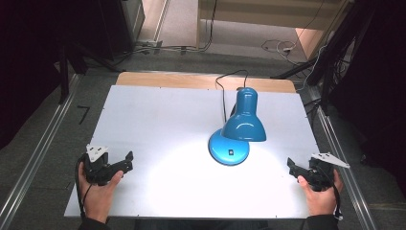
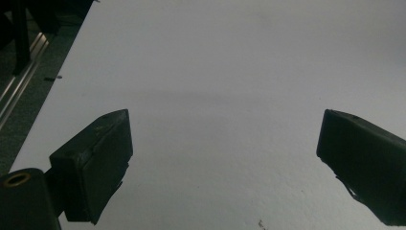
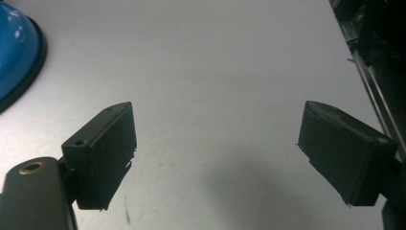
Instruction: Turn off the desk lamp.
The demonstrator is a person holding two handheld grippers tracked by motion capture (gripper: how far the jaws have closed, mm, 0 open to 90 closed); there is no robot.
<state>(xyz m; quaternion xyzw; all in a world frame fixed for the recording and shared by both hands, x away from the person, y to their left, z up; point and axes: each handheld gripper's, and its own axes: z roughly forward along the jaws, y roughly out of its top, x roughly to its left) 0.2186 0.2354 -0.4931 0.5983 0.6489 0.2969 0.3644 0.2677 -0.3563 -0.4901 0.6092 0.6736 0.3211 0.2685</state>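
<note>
A blue desk lamp (image 1: 243, 125) stands mid-table on its round blue base (image 1: 229, 149), shade tilted down and lit, casting a bright patch on the white tabletop (image 1: 158, 124). Its black cord (image 1: 224, 91) runs off the far edge. My left gripper (image 1: 125, 162) rests near the front left corner, open, with bare table between its jaws (image 2: 225, 158). My right gripper (image 1: 293, 167) sits at the front right edge, open and empty as well (image 3: 215, 153). In the right gripper view the lamp base (image 3: 16, 52) shows at the top left, well apart from the jaws.
The white board lies on a wooden table (image 1: 191, 79). Metal rails (image 1: 36, 158) run along both sides on the floor. Cables (image 1: 280, 46) and dark stands lie beyond the far edge.
</note>
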